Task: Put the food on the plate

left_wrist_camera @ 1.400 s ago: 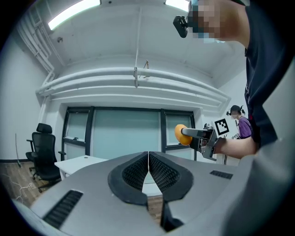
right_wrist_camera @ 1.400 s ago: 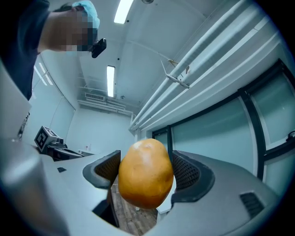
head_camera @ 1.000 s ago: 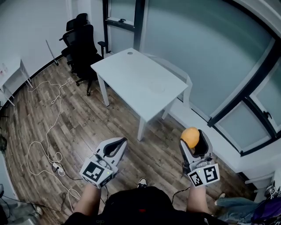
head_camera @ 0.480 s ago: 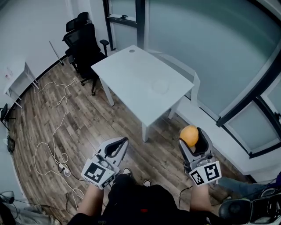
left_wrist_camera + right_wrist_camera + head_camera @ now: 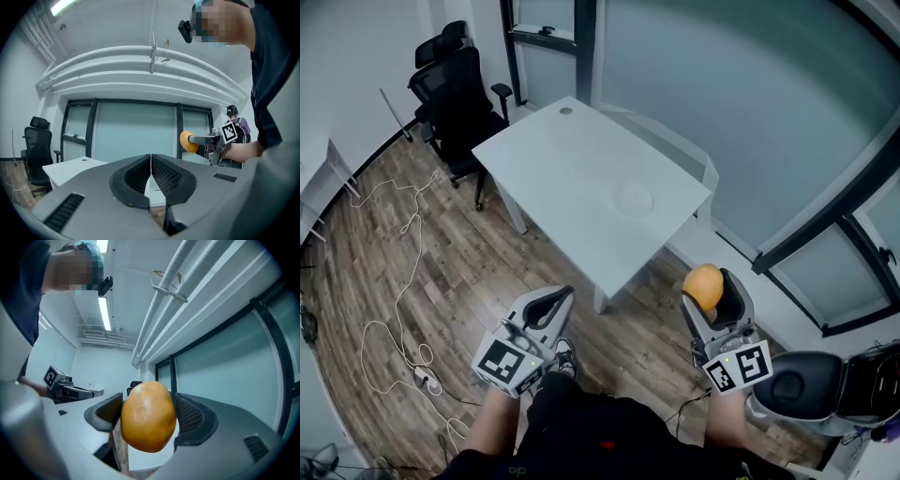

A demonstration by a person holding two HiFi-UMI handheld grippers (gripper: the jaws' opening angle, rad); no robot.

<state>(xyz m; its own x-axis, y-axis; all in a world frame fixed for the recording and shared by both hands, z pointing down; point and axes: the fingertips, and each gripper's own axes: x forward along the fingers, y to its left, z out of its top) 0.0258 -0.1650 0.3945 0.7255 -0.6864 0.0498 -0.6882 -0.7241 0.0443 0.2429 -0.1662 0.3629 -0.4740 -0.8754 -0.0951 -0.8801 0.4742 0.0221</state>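
My right gripper [image 5: 715, 285] is shut on an orange-yellow, potato-like piece of food [image 5: 703, 286], held up in the air over the wooden floor, short of the table. That food [image 5: 148, 416] fills the right gripper view between the two ribbed pads. My left gripper [image 5: 553, 300] is shut with nothing in it, its pads [image 5: 159, 174] pressed together. On the white table [image 5: 572, 178] ahead lies a faint round plate [image 5: 633, 198], well beyond both grippers.
A black office chair [image 5: 450, 84] stands left of the table, a white chair [image 5: 680, 155] behind it by the glass wall. White cables [image 5: 398, 281] trail over the floor at the left. A grey rounded object [image 5: 811, 389] sits at the lower right.
The table has come a little nearer and shifted in the head view. Both grippers keep their pose, the right still on the food. The grey object has entered at the lower right.
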